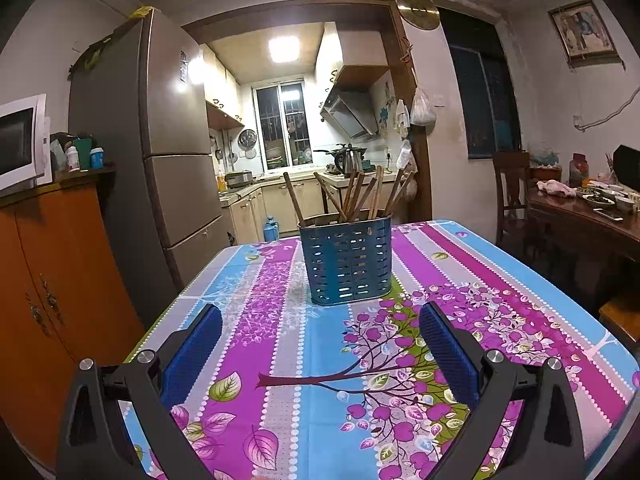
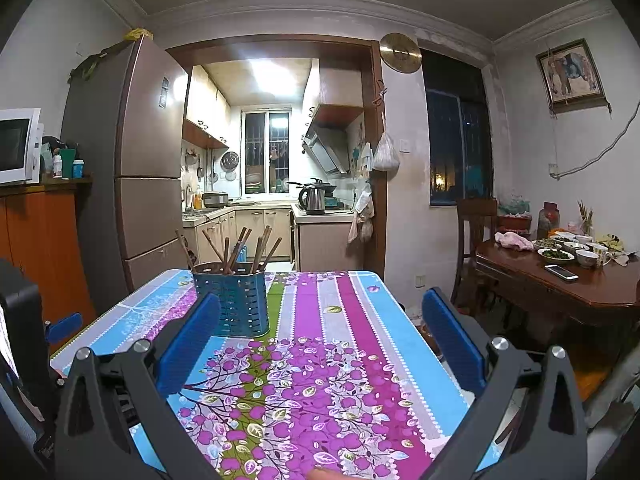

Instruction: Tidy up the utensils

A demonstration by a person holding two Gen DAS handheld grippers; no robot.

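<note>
A: Start at the left. How do the left tongs [image 1: 320, 354] stand?

B: Spread wide, blue pads [image 1: 192, 354] well apart, nothing between them. They hang over the near part of the table [image 1: 500, 264] with its flowered purple and blue cloth.

A: And the utensil holder?

B: The blue perforated holder [image 1: 346, 262] stands upright on the table, straight ahead of the left tongs, centred on the gap between their pads and clearly beyond the tips, not touching them. A bunch of brown chopsticks [image 1: 352, 196] leans out of its top, fanned in several directions.

A: Now the right side.

B: The right tongs [image 2: 320, 340] are also spread wide and hold nothing. From them the holder [image 2: 236, 304] lies ahead and to the left; their left pad [image 2: 188, 344] overlaps its lower left corner in that view, though I cannot tell if they touch. The chopsticks [image 2: 240, 250] rise above it.

A: Anything else near?

B: Part of the other tool shows at the far left edge of the right view.
</note>
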